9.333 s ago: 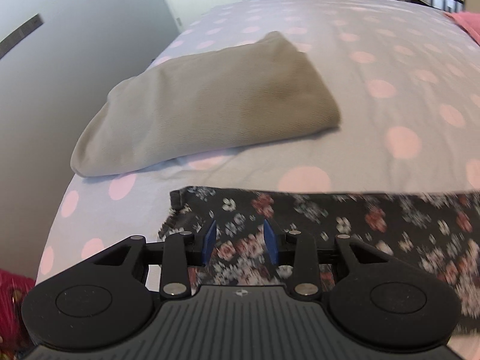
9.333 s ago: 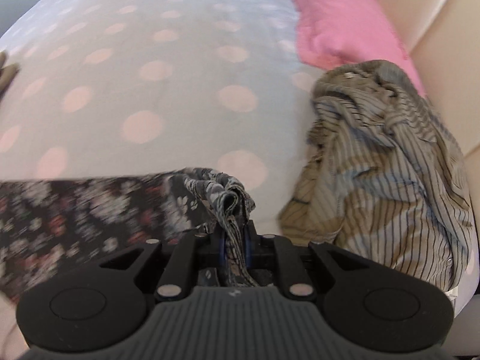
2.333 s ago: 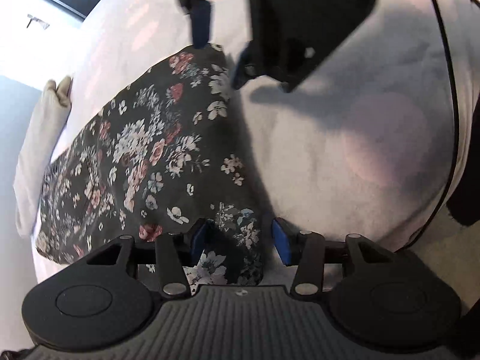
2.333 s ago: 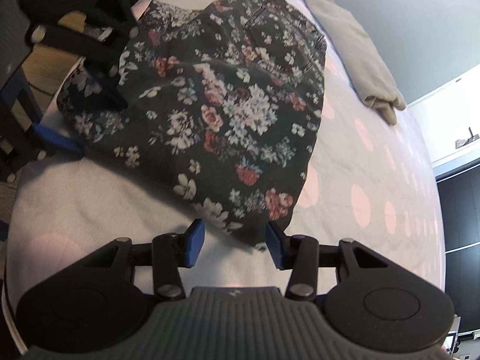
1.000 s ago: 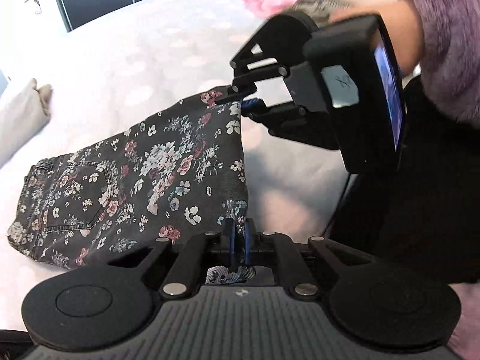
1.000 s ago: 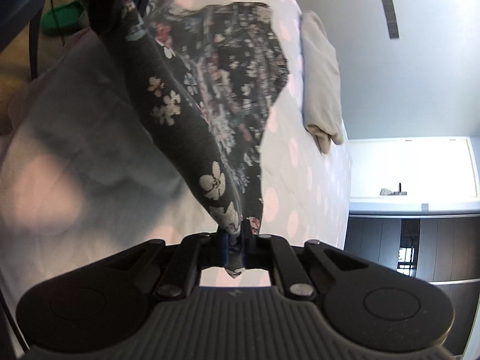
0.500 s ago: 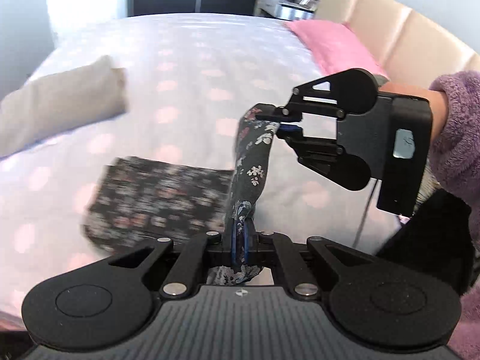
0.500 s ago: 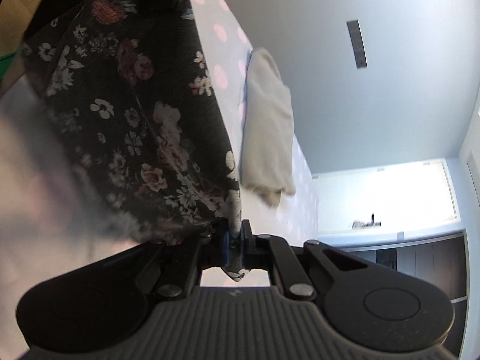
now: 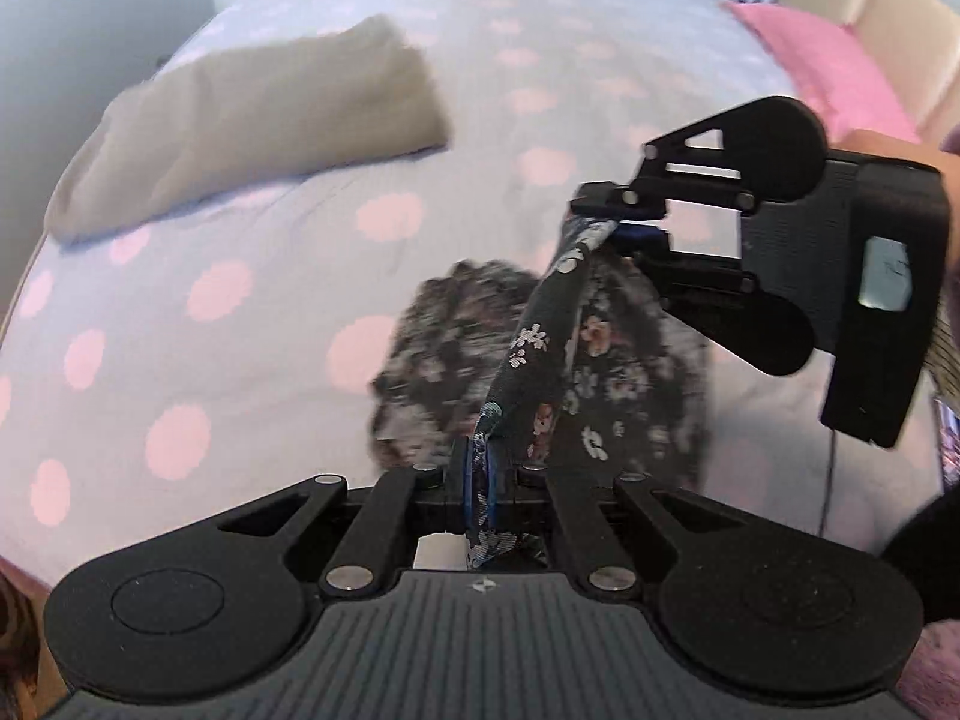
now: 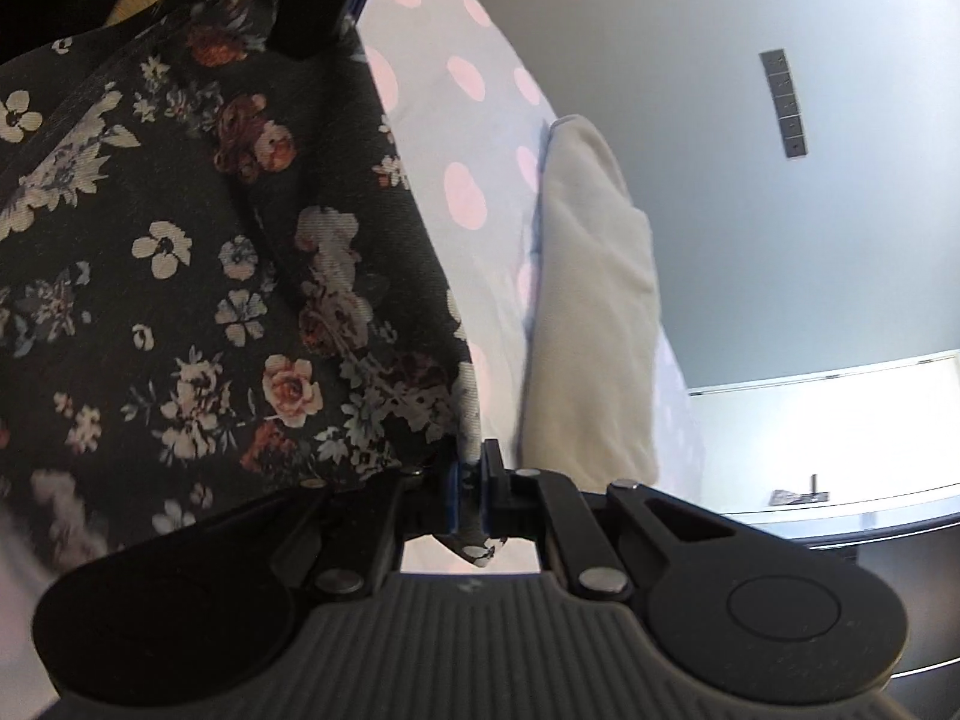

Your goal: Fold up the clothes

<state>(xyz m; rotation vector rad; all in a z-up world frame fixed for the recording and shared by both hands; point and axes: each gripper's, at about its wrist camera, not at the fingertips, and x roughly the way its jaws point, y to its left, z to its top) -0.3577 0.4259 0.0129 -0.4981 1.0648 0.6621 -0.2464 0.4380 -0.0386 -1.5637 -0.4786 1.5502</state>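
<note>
Dark floral trousers (image 9: 543,354) hang in the air over the polka-dot bedsheet (image 9: 252,276), stretched between both grippers. My left gripper (image 9: 478,471) is shut on one corner of the cloth. In the left wrist view the right gripper (image 9: 606,227) sits at the upper right, shut on the other corner. The right wrist view shows the right gripper (image 10: 469,483) pinching the floral trousers (image 10: 198,276), which fill the left half of that view. The lower part of the garment is blurred and bunches below the taut edge.
A folded beige garment (image 9: 240,120) lies on the bed at the upper left, also seen as the beige garment (image 10: 594,300) beside the wall. A pink pillow (image 9: 834,72) lies by the headboard at the far right. A hand (image 9: 900,147) holds the right gripper.
Both grippers have carried the trousers sideways across the bed toward the beige garment. The cloth has lifted off the sheet and hangs bunched between them.
</note>
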